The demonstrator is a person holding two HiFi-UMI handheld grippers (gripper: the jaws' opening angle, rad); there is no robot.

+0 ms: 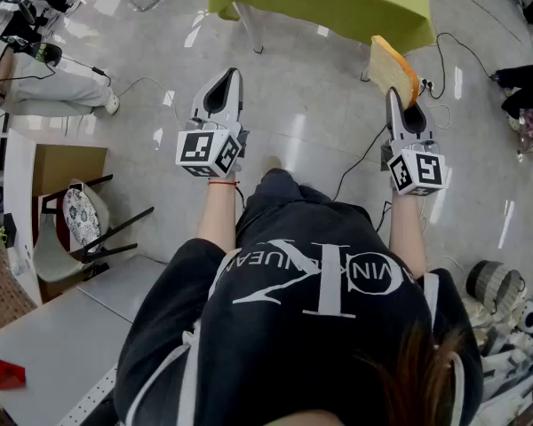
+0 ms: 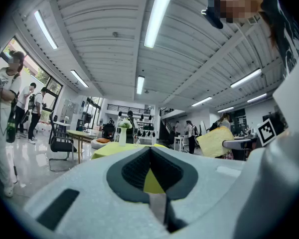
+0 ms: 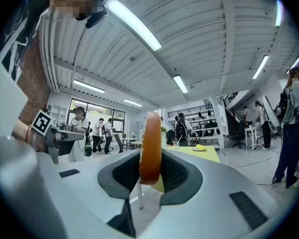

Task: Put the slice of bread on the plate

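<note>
Glossy grey floor, green-clothed table point(image 1: 338, 3) ahead. From the head view we note the right gripper point(image 1: 396, 105) clamped on the slice of bread point(image 1: 393, 67), upright near the table's edge, broad face showing. Its own view gives us only the brown crust, edge-on. Left gripper point(image 1: 231, 76): jaws together, empty.

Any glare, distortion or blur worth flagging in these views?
Head view: sharp, with light streaks glaring off the glossy floor. Left gripper view: strong fisheye, dark corners, bright ceiling lights. Right gripper view: same bending; the slice of bread close up looks slightly soft.
</note>
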